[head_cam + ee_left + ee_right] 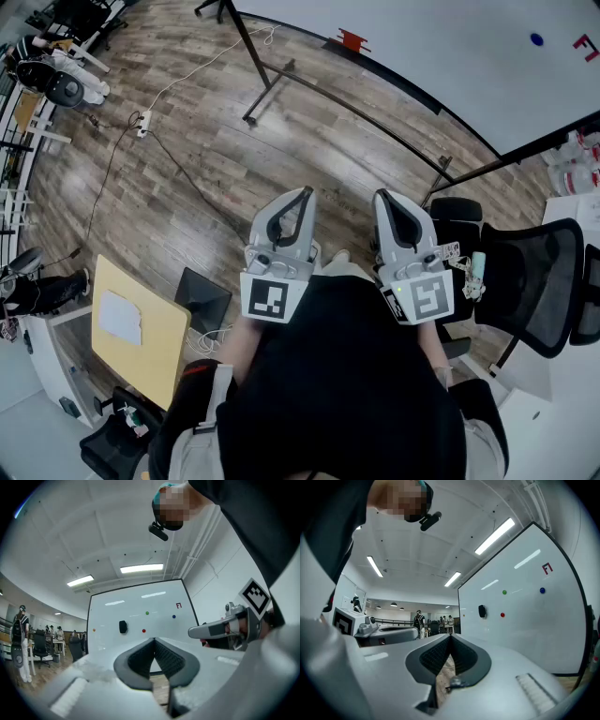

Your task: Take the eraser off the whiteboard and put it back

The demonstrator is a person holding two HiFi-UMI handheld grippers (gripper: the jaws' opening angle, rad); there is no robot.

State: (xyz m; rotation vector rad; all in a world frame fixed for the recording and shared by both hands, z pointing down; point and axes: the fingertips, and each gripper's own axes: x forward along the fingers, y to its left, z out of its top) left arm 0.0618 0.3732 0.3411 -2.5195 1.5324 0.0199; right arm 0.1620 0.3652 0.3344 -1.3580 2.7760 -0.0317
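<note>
A small black eraser (123, 626) sticks to the white whiteboard (140, 606), left of its middle, well ahead of both grippers. It also shows in the right gripper view as the eraser (482, 611) on the whiteboard (525, 620). The head view does not show it. My left gripper (153, 640) is shut with nothing between its jaws. My right gripper (450, 636) is shut too and holds nothing. In the head view the left gripper (306, 191) and right gripper (381, 195) are side by side, close to the body, far from the board (450, 47).
Green (146, 613), red (143, 631) and blue (174, 617) magnets and a red mark (178, 605) dot the board. The board's black stand legs (272, 84), a black office chair (530, 281), a yellow table (141, 333) and a floor cable (187, 183) surround me. People stand far left.
</note>
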